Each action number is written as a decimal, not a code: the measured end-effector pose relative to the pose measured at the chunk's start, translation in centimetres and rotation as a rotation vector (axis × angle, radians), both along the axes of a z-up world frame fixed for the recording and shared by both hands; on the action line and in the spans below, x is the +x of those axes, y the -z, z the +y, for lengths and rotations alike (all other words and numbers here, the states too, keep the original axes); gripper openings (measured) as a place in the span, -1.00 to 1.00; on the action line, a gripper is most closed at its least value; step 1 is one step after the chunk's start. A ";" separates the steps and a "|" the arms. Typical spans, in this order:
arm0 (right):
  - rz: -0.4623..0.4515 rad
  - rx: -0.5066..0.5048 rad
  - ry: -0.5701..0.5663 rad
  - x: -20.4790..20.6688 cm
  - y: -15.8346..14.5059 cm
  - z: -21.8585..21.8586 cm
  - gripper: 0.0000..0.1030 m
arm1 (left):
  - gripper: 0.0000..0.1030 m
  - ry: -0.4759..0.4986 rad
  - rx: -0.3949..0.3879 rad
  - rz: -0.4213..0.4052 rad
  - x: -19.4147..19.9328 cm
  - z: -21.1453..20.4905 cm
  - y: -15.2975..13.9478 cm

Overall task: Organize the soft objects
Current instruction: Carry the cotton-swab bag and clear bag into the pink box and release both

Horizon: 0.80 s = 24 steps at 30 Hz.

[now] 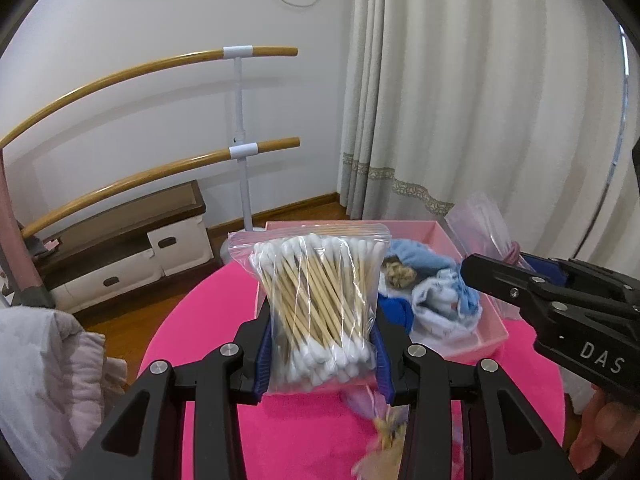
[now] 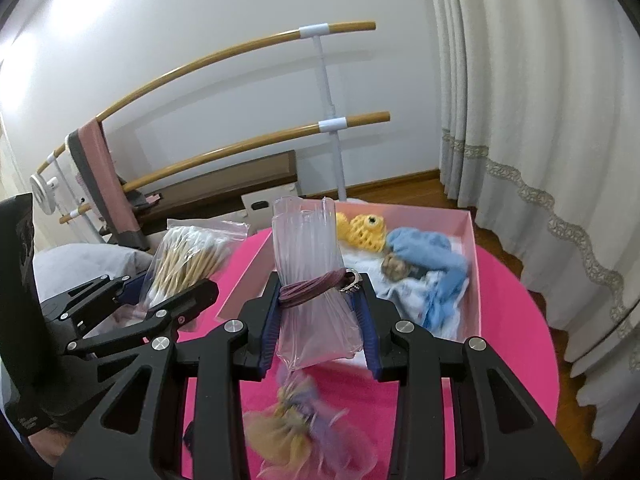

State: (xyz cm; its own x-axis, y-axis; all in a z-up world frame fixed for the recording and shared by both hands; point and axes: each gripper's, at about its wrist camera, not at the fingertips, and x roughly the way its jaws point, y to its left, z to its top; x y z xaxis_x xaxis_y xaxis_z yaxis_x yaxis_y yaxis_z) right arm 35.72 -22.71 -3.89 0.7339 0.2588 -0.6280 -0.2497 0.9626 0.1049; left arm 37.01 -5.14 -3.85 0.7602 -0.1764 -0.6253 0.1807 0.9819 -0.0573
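My left gripper point(image 1: 320, 344) is shut on a clear zip bag of cotton swabs point(image 1: 316, 304), held above the pink table point(image 1: 288, 432); the bag also shows in the right wrist view point(image 2: 188, 260). My right gripper point(image 2: 318, 320) is shut on a rolled clear plastic bag point(image 2: 312, 276) bound with a mauve hair tie point(image 2: 316, 286). It hovers at the near edge of the pink box point(image 2: 468, 248). The box holds blue cloth point(image 2: 428, 252), a yellow knitted toy point(image 2: 360, 230) and white fabric. A purple-and-yellow scrunchie point(image 2: 304, 424) lies on the table below my right gripper.
A ballet barre point(image 1: 240, 100) and a low cabinet point(image 1: 132, 256) stand by the wall. Curtains point(image 1: 480, 100) hang to the right. A pale quilted blanket point(image 1: 48, 380) lies left of the table. The right gripper's body point(image 1: 560, 308) is close beside the box.
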 end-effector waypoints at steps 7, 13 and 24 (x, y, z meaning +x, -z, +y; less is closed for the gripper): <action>0.022 -0.031 0.022 4.3 0.1 -0.6 -0.36 | -0.26 0.005 0.001 0.019 5.3 -1.3 -0.2; 0.063 -0.037 0.035 7.9 1.3 -1.1 -0.36 | -0.26 0.008 -0.013 0.068 10.3 -2.5 0.8; 0.126 -0.042 0.039 11.6 4.0 -1.1 -0.35 | -0.26 0.001 -0.015 0.160 18.3 -4.2 3.2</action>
